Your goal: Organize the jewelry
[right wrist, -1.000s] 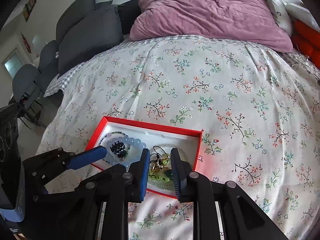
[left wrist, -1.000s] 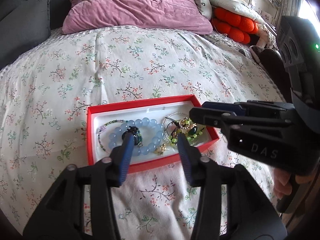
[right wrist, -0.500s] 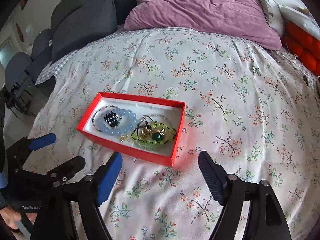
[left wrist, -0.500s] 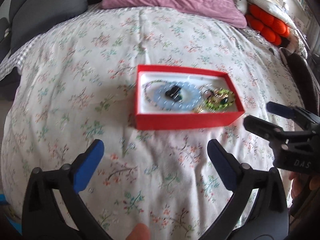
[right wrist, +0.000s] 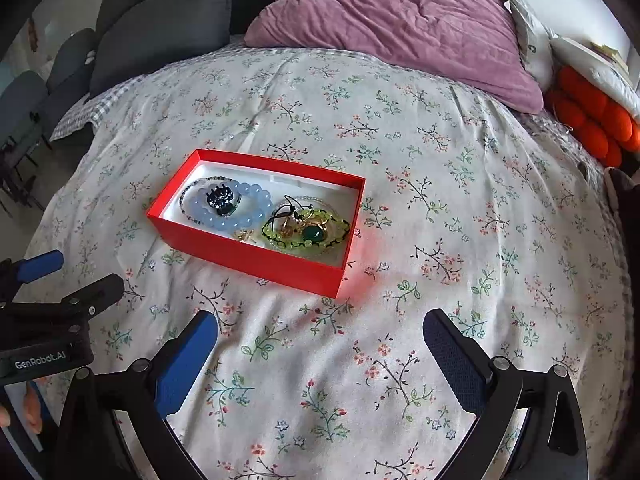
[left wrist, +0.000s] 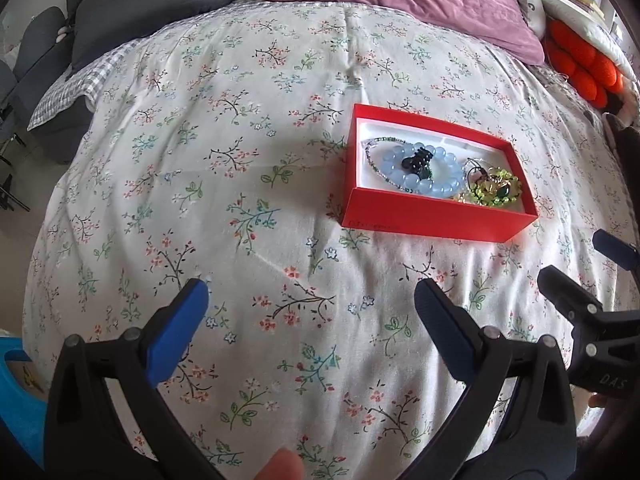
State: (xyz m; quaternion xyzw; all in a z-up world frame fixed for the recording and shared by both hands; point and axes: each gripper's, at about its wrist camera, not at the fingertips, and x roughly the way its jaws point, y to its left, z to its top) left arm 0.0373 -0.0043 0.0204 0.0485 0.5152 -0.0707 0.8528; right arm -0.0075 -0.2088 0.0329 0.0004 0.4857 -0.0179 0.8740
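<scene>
A red jewelry box with a white lining lies on the floral bedspread. In it lie a pale blue bead bracelet, a black hair claw, a thin beaded strand, a green bead bracelet and small gold pieces. My left gripper is open and empty, held back from the box to its near left. My right gripper is open and empty, held back on the box's near side. Each gripper shows at the edge of the other's view.
The floral bedspread covers the bed. A mauve pillow and grey cushions lie at the head. An orange cushion is at the right edge. The bed's left edge drops to the floor, where chairs stand.
Both grippers have opened wide and drawn back from the box, where their fingers were a second ago. The jewelry stays in the box.
</scene>
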